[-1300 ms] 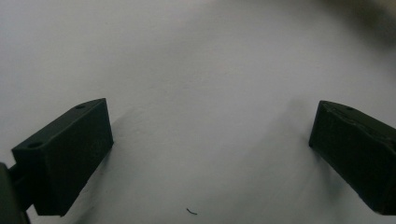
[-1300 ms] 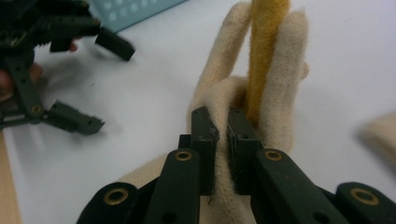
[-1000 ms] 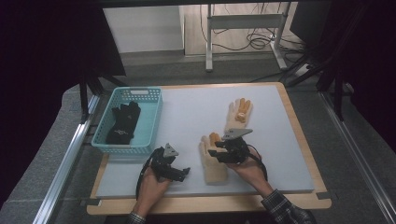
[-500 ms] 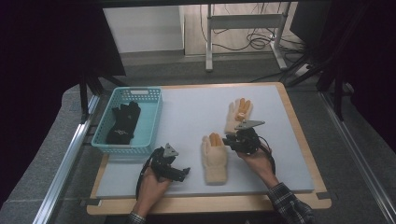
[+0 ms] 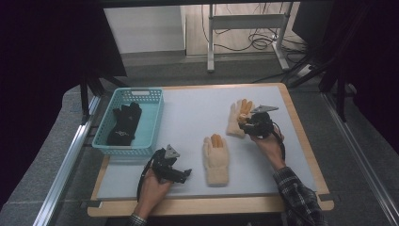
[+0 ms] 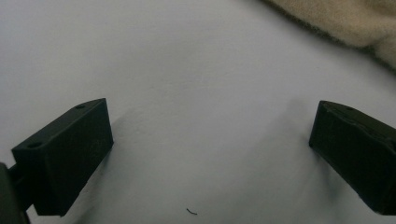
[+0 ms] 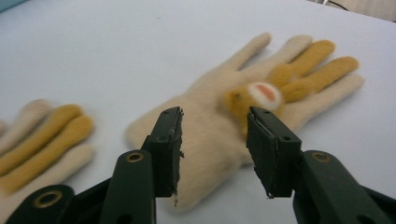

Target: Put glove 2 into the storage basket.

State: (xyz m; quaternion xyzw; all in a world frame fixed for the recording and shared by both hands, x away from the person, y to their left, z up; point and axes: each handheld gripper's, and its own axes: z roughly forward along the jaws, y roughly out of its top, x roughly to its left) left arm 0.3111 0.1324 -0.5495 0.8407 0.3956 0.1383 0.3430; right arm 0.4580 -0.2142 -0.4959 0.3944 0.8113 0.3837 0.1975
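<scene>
Two cream gloves with orange fingers lie on the white table top (image 5: 188, 113). The near glove (image 5: 216, 160) lies flat in the middle front. The far glove (image 5: 236, 117) (image 7: 219, 107) carries a small orange face patch. My right gripper (image 5: 244, 126) (image 7: 219, 149) hovers over the far glove's cuff. Its jaws have just been opening; the cuff shows between them and the pads do not press on it. My left gripper (image 5: 184, 174) (image 6: 210, 140) rests open on the bare table, left of the near glove (image 6: 345, 18), with nothing between its jaws.
A teal basket (image 5: 157, 117) stands at the table's left with a black glove (image 5: 124, 125) inside. The table has a wooden border (image 5: 301, 136). Metal rails run along both sides, and cables lie on the floor behind.
My right gripper has moved from the near glove up and to the right, to the far glove's cuff. The near glove stays flat on the table. The left gripper has not moved.
</scene>
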